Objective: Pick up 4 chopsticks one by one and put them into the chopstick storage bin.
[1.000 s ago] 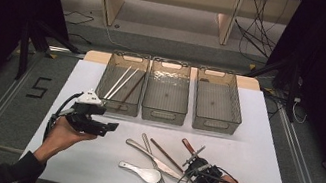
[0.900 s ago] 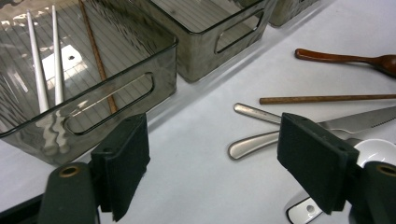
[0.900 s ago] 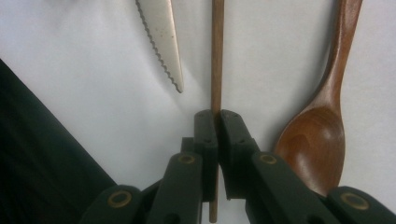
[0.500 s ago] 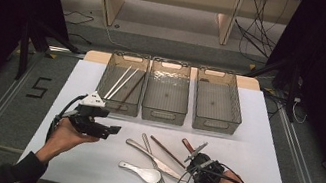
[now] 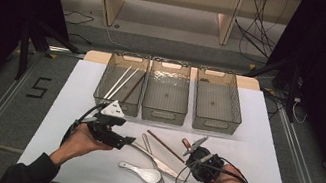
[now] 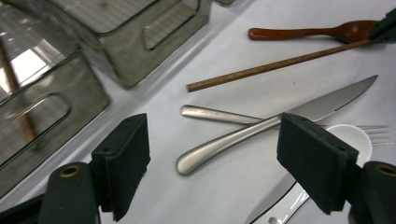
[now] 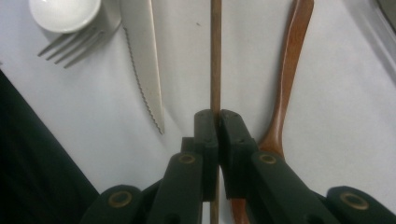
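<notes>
Pinching chopstick (image 7: 215, 56), right hand-held gripper (image 7: 217, 122) — spoon bowl (image 7: 275, 144) half-hidden

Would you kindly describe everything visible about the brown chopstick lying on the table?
The brown chopstick is a thin, straight, round stick, apparently dark wood. It lies flat on the white table between the serrated knife and the wooden spoon, apart from both. The right gripper is shut on one end of it.

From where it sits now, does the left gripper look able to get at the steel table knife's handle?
Probably yes: the left gripper is open with the steel table knife's handle lying between its jaws, bare white table beneath. Only the fork handle lies close.
</notes>
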Demonstrator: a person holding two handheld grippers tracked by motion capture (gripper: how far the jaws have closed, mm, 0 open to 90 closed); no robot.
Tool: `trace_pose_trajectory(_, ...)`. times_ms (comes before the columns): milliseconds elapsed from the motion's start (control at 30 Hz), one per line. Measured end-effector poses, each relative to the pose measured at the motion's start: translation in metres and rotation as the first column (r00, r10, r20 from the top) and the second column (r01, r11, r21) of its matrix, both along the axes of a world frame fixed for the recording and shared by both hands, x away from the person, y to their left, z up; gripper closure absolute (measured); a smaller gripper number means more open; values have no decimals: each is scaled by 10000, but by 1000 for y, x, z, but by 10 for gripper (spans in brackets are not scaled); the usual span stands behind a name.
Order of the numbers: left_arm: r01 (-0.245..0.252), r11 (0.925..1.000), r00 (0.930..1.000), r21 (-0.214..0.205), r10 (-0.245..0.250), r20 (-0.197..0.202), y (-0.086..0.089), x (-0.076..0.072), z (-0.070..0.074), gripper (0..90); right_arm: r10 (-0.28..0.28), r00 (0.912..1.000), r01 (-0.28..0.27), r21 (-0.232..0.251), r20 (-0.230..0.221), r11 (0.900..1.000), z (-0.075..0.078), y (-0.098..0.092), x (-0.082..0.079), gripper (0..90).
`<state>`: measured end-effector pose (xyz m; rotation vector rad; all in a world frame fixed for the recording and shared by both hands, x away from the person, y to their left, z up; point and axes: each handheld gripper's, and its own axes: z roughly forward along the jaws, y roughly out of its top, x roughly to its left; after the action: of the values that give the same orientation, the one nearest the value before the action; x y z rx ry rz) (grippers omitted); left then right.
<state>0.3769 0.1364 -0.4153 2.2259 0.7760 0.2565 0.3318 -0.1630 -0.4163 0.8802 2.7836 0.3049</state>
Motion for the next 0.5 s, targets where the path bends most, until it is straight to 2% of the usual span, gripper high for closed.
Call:
trace_pose_trajectory(167,738,9967,9973,336,-737,-30,-18,-2,-2,247,341,9992,-343,118,194,9993,6,6,-2,870)
trace_pose_trajectory(367,1112,9893,9938,944,-1105,-123,-35,3,-14,251,884,9958,-886,102,238,9960,8,19,-5,870)
trace_pose_trajectory(500,1316,9810,9913,1423,-1310,-137,-44,7,-22,257,1022,9944,-1027,183,272,9945,10,25,-8,870)
